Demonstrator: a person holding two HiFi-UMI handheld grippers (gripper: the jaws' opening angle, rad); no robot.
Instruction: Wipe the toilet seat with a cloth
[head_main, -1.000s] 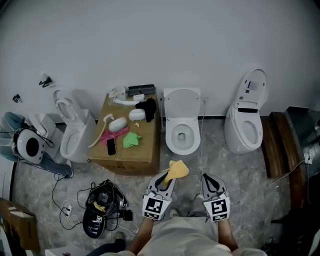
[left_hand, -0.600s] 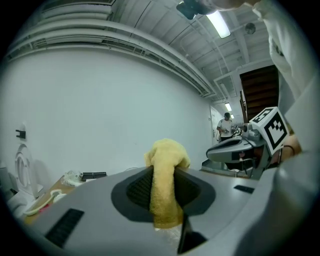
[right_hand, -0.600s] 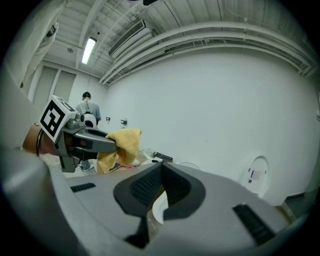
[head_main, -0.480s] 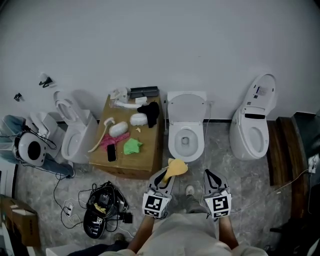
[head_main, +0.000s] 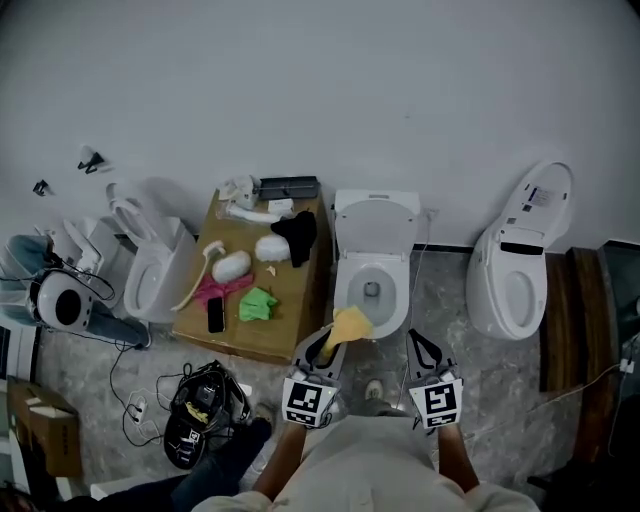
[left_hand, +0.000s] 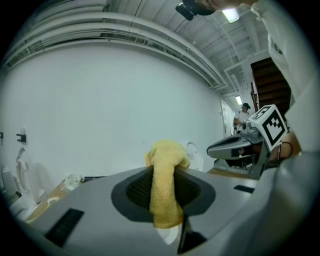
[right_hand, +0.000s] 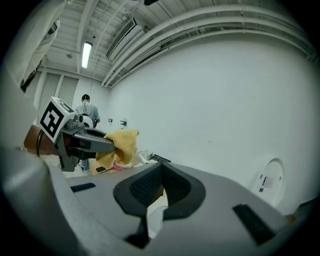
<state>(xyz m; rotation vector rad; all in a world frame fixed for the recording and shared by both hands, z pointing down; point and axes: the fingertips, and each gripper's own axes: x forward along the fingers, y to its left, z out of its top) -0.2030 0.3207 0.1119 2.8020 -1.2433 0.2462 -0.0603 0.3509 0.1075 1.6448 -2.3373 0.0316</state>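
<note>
A white toilet (head_main: 372, 262) with its lid up and its seat (head_main: 397, 310) down stands against the wall in the head view. My left gripper (head_main: 330, 347) is shut on a yellow cloth (head_main: 350, 325), which hangs over the seat's near left edge. In the left gripper view the cloth (left_hand: 165, 180) is pinched between the jaws and droops forward. My right gripper (head_main: 420, 349) is shut and empty, just before the bowl's near right edge. From the right gripper view the cloth (right_hand: 120, 146) shows at left, and part of the white bowl (right_hand: 156, 216) shows below the jaws.
A cardboard box (head_main: 252, 295) left of the toilet carries a green rag (head_main: 257, 304), a pink item, a phone and white objects. Two more toilets stand at far left (head_main: 155, 268) and right (head_main: 520, 270). Cables and a black device (head_main: 200, 412) lie on the floor.
The toilet has come closer to both grippers in the head view. The cloth, once short of the bowl, now overlaps its near left rim. Both grippers stay shut.
</note>
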